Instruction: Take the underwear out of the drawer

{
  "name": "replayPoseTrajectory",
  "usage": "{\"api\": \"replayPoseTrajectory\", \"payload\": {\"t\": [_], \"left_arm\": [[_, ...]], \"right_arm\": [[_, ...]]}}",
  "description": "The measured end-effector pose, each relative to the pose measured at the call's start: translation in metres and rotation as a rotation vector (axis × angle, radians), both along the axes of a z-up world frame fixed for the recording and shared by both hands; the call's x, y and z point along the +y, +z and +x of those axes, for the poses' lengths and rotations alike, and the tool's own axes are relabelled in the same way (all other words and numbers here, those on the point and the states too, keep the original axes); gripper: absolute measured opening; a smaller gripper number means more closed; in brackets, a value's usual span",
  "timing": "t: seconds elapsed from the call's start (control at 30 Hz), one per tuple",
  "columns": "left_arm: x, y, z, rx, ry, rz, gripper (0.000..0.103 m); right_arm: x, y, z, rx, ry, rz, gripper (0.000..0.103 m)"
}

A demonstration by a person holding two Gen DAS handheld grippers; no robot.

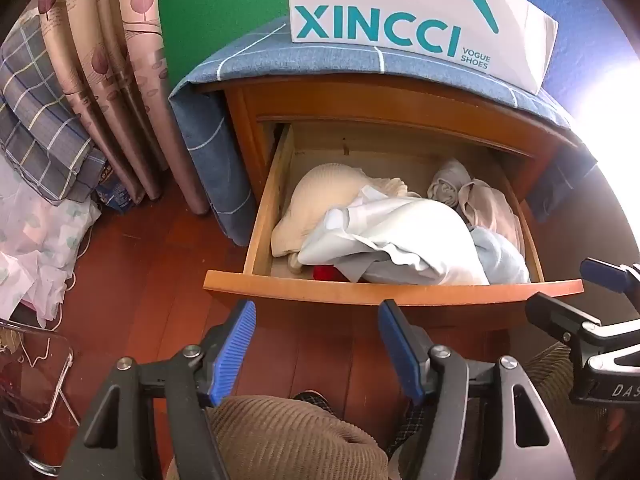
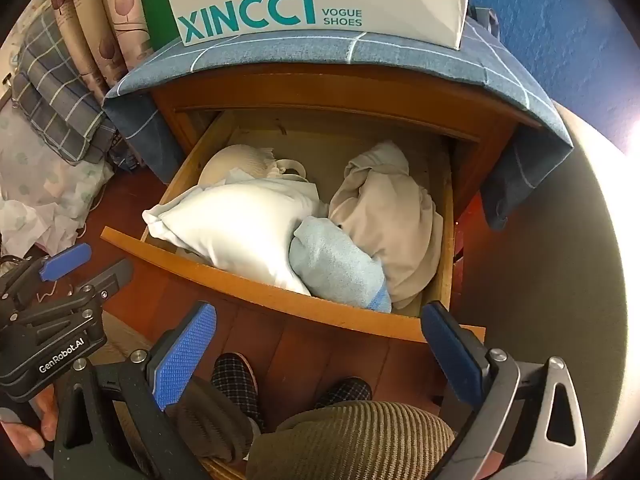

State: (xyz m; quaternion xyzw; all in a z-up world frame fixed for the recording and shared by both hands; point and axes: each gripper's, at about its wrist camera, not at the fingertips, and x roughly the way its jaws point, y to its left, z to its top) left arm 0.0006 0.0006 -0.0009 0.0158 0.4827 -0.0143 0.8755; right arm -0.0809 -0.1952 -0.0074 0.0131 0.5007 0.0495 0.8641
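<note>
The wooden drawer [image 1: 392,294] of a nightstand is pulled open, also in the right wrist view [image 2: 256,292]. It holds a pile of garments: a cream bra [image 1: 320,192], a white piece [image 1: 400,236] [image 2: 240,236], a light blue piece [image 1: 500,258] [image 2: 336,268] and beige pieces [image 1: 488,204] [image 2: 388,216]. A red item [image 1: 325,273] peeks out at the front. My left gripper [image 1: 316,310] is open and empty just before the drawer front. My right gripper [image 2: 320,322] is open and empty before the drawer's right front; it also shows in the left wrist view [image 1: 576,288].
A white XINCCI shoe bag [image 1: 420,16] stands on the blue checked cloth [image 1: 320,56] over the nightstand. Curtains [image 1: 120,80] and bedding [image 1: 40,128] are at the left, a clear plastic bin [image 1: 36,376] on the floor. The person's knees and slippers [image 2: 236,384] are below.
</note>
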Motion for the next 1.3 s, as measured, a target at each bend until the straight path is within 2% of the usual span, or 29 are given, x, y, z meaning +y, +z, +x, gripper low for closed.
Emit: {"api": "replayPoseTrajectory", "payload": {"t": [0.2,0.23,0.33,1.3], "left_arm": [[0.0018,-0.0004,0.0014,0.024,0.004,-0.015,0.066],[0.0016,-0.0064,0.0008,0.002,0.007,-0.005,0.066],[-0.0006,-0.0077,-0.0001,0.005,0.009,0.004,0.066],[-0.0001,-0.0085,0.0030,0.023,0.006,0.004,0.066]], "right_arm": [[0.0030,-0.0007,-0.0020,0.000,-0.002,-0.020,0.101],[0.0036,-0.0010,-0.0025,0.000,-0.003,-0.022,0.101],[-0.0019,-0.0036,0.0022,0.007,0.000,0.013,0.101],[-0.0050,-0.0040,0.0007,0.014,-0.002,0.023,0.101]]}}
